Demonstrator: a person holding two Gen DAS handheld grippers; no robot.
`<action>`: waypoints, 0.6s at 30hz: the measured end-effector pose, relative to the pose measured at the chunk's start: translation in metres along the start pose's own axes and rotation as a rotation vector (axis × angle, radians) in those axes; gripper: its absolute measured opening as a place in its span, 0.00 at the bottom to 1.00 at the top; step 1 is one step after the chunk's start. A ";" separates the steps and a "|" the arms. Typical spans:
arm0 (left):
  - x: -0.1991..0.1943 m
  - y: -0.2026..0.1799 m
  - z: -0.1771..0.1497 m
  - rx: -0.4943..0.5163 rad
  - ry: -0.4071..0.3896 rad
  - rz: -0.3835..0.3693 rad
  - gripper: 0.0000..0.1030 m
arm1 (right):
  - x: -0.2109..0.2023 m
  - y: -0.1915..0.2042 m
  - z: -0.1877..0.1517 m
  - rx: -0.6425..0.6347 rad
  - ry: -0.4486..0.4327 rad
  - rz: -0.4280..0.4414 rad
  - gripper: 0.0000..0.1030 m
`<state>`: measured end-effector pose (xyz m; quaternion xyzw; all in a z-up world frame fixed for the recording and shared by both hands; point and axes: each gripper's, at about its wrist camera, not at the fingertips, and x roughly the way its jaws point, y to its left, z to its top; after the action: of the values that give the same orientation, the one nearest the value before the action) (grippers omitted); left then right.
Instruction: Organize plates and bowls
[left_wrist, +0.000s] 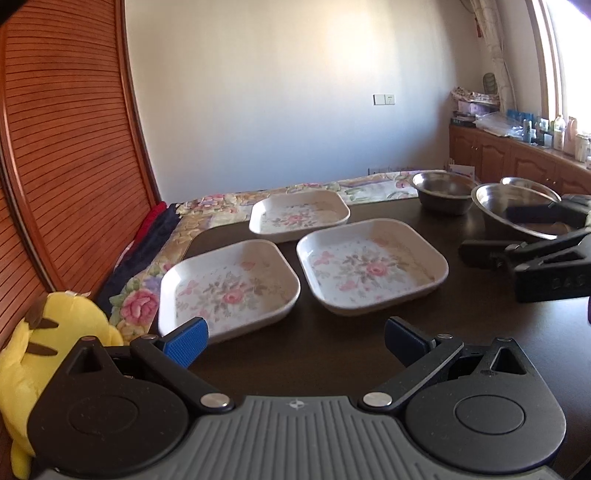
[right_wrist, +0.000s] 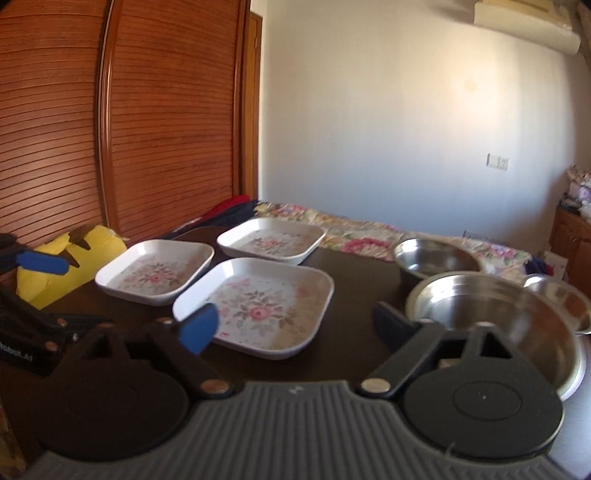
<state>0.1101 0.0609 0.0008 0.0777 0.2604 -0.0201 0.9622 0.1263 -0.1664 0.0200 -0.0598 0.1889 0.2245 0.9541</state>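
You are holding both grippers low over a dark worktop (left_wrist: 332, 350), and neither holds anything. The left gripper (left_wrist: 295, 339) has its blue-padded fingers (left_wrist: 186, 341) spread wide apart; the right gripper (right_wrist: 291, 325) also stands wide open.

Take the nearest floral plate (right_wrist: 258, 306) as your landmark. It is a shallow, square, white dish with a pink rose pattern, lying flat just ahead of the right gripper. A second floral plate (right_wrist: 155, 271) sits just beside it to its left, rims close but apparently not touching. A third floral plate (right_wrist: 271, 240) lies just behind it. To the landmark's right stand three steel bowls: a large steel bowl (right_wrist: 498, 317) near the right gripper's right finger, a deeper steel bowl (right_wrist: 436, 258) behind that, and a small steel bowl (right_wrist: 561, 299) farther right, partly hidden.

Nothing is stacked yet, so the sorting looks unstarted.

The risks, as I judge them: the plate rims are low and smooth, so a pinch on one edge may slip or tip the dish. Sliding one plate could shove its neighbour. The right finger is close to the large bowl and may knock it. A yellow plush toy (left_wrist: 48, 354) sits at the worktop's edge, left of the plates.
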 end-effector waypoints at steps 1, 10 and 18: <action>0.004 0.002 0.002 -0.007 0.000 -0.011 1.00 | 0.004 0.000 0.000 0.005 0.007 0.006 0.84; 0.045 0.011 0.019 -0.048 0.025 -0.097 0.84 | 0.040 0.002 0.001 -0.012 0.096 0.019 0.68; 0.073 0.014 0.030 -0.059 0.047 -0.143 0.60 | 0.056 -0.006 0.001 0.017 0.140 0.015 0.54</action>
<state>0.1888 0.0702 -0.0085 0.0311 0.2882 -0.0792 0.9538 0.1760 -0.1485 -0.0003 -0.0660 0.2576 0.2254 0.9373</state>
